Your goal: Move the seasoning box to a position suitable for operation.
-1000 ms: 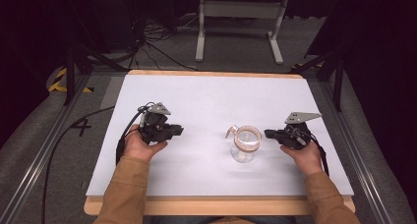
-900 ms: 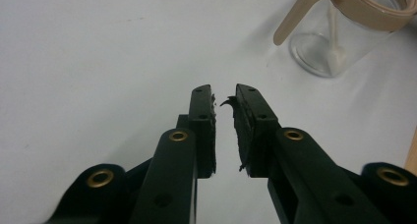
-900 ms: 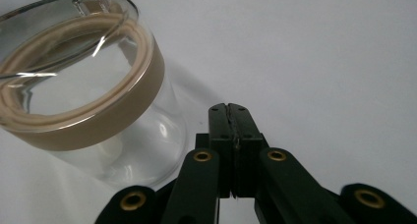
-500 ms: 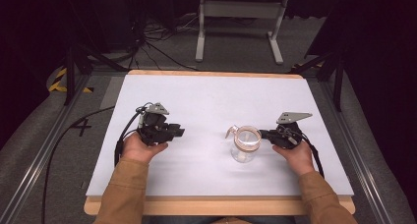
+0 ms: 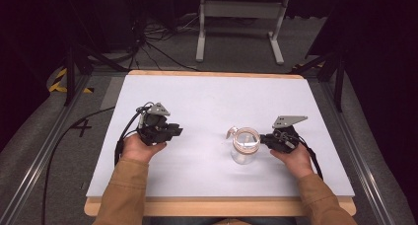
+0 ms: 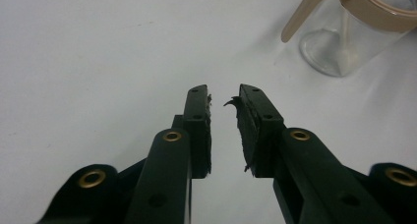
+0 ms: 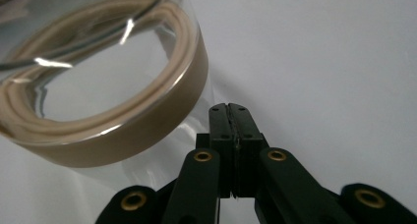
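Observation:
A clear jar (image 5: 245,147) with a beige band around its rim and a beige tab stands right of the table's middle. It is also at the top right of the left gripper view (image 6: 344,42) and looms large in the right gripper view (image 7: 98,96). My right gripper (image 5: 264,139) lies level just right of the jar, jaws shut with nothing in them (image 7: 229,108). Their tip sits close beside the jar's wall; contact cannot be told. My left gripper (image 5: 176,131) rests left of centre and points toward the jar. Its jaws (image 6: 223,98) stand apart, have just been closing, and hold nothing.
The white table top (image 5: 207,96) has a wooden front edge (image 5: 217,206) and metal rails along both sides. Cables (image 5: 74,131) trail off the left side onto the grey floor. A metal stand (image 5: 241,18) is on the floor beyond the far edge.
The right gripper has slid left across the table, up to the jar. The left hand has stayed in place.

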Demonstrator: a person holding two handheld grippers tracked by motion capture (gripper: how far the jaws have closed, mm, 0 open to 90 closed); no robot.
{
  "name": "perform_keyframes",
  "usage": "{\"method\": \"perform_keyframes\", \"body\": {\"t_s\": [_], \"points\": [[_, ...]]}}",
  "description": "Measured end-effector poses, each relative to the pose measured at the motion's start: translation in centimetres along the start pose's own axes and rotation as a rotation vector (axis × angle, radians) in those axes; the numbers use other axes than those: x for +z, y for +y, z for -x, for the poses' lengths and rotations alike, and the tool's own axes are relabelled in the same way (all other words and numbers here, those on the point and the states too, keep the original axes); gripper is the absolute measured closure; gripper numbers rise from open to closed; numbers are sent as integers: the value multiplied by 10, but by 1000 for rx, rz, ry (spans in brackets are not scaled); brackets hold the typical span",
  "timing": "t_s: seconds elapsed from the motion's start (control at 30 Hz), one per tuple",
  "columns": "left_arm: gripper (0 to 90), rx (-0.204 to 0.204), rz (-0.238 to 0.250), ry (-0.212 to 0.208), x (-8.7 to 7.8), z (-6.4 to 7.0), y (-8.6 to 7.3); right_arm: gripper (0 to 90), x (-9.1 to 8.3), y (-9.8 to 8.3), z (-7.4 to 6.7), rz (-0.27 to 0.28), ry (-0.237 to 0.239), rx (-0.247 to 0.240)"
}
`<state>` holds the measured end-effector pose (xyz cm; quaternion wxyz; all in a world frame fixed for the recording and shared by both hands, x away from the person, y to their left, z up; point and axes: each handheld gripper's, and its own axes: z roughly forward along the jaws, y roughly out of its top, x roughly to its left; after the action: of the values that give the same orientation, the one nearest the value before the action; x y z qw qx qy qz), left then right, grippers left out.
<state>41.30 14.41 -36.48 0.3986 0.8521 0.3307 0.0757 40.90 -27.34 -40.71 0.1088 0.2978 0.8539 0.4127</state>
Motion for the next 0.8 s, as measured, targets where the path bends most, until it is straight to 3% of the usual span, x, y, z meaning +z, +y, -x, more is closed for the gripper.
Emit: {"method": "perform_keyframes", "body": {"t_s": [0.23, 0.4, 0.43, 0.8], "points": [[803, -9, 14, -28, 1, -1, 4, 900, -4, -1, -9, -12, -3, -16], [805, 16, -11, -45, 6, 1, 8, 900, -6, -4, -9, -25, -11, -4], [808, 4, -5, -49, 7, 2, 9, 900, -6, -5, -10, -28, -11, 0], [810, 27, -15, -74, 15, 6, 18, 900, -13, -13, -18, -59, -7, 7]]}}
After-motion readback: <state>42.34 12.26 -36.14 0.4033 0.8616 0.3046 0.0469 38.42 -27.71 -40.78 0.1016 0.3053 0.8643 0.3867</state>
